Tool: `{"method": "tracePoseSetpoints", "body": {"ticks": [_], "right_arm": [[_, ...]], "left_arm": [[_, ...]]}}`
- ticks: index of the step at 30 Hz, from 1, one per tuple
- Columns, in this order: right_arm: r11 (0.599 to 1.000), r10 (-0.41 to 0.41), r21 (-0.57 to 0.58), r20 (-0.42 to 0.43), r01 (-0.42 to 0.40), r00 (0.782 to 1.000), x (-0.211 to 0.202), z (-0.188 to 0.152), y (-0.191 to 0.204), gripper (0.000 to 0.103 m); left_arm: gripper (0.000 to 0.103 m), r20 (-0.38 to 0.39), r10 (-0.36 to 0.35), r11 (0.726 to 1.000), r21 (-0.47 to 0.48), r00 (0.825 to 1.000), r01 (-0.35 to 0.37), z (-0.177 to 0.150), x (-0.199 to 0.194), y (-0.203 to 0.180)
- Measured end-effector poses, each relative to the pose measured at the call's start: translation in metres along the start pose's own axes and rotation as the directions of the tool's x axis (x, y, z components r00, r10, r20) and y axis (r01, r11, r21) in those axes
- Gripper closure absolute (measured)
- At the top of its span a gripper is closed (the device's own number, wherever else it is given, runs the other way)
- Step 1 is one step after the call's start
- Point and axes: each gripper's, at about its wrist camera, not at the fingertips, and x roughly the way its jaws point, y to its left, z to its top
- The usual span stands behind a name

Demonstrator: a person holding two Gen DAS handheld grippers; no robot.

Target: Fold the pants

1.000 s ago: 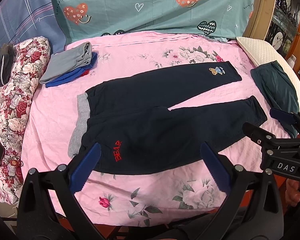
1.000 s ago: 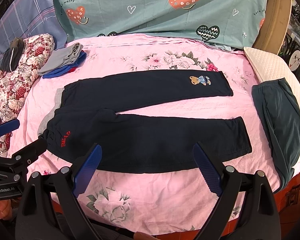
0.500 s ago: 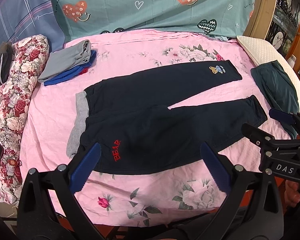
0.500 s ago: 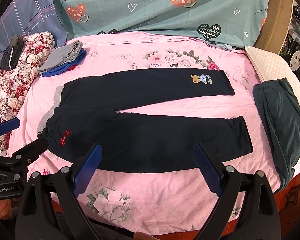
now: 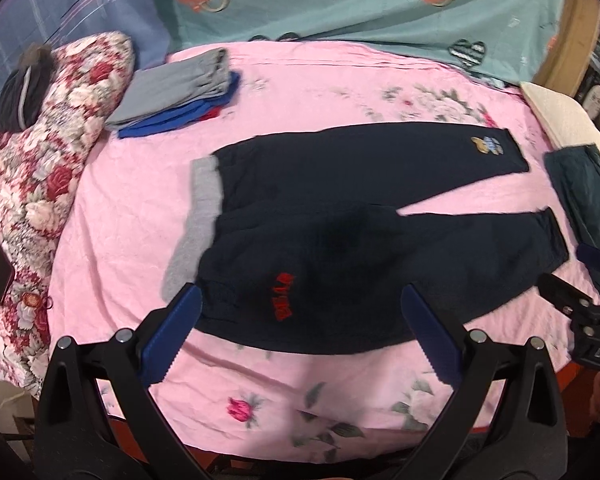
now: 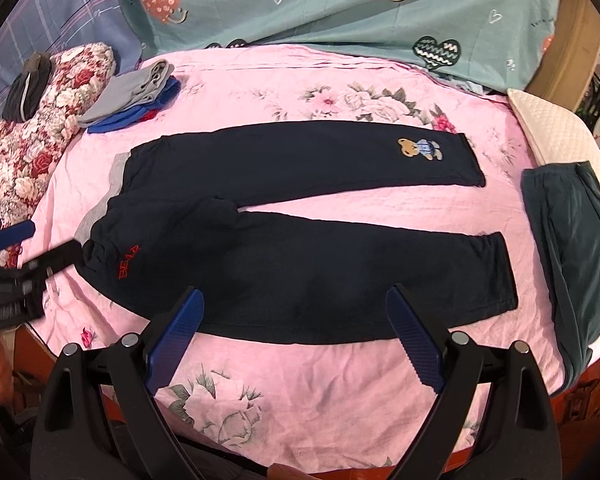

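Navy pants point(image 5: 340, 240) are seen from the left wrist spread flat on a pink floral sheet point(image 5: 140, 220), the left gripper point(image 5: 300, 336) held wide apart above them. From the right wrist, the right gripper point(image 6: 294, 338) is likewise held apart over the near leg.

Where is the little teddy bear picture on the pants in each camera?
Left wrist view: the teddy bear patch sits upper right, near the cuff of the far leg of the dark pants.
Right wrist view: the patch sits right of centre, on the same far leg near its cuff.
Shared landmark: the red BEAR lettering near the waistband.
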Motion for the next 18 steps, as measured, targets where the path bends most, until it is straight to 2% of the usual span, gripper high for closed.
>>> {"method": "tracePoseSetpoints", "body": {"ticks": [4,6,10,14,18], "right_arm": [[0.999,0.05,-0.018,-0.009,-0.05,0.999,0.01,0.005,-0.002,0.01],[0.996,0.08,-0.029,-0.025,-0.081,0.996,0.019,0.007,-0.005,0.011],[0.991,0.13,-0.023,-0.068,-0.132,0.989,0.036,0.023,-0.009,0.011],[0.988,0.14,-0.061,-0.047,-0.143,0.989,0.046,0.05,-0.001,0.012],[0.978,0.16,-0.127,-0.039,-0.164,0.986,0.066,0.088,0.014,0.02]], "left_arm": [[0.004,-0.008,0.055,0.995,-0.081,0.998,-0.056,0.003,0.009,0.039],[0.01,-0.02,0.083,0.991,-0.108,0.996,-0.085,0.005,0.014,0.059],[0.017,-0.01,0.083,0.991,-0.105,0.997,-0.083,0.021,0.025,0.095],[0.028,-0.008,0.022,0.996,-0.083,1.0,-0.023,0.051,0.052,0.123],[0.032,-0.03,-0.091,0.993,-0.076,0.995,0.088,0.088,0.095,0.147]]}}
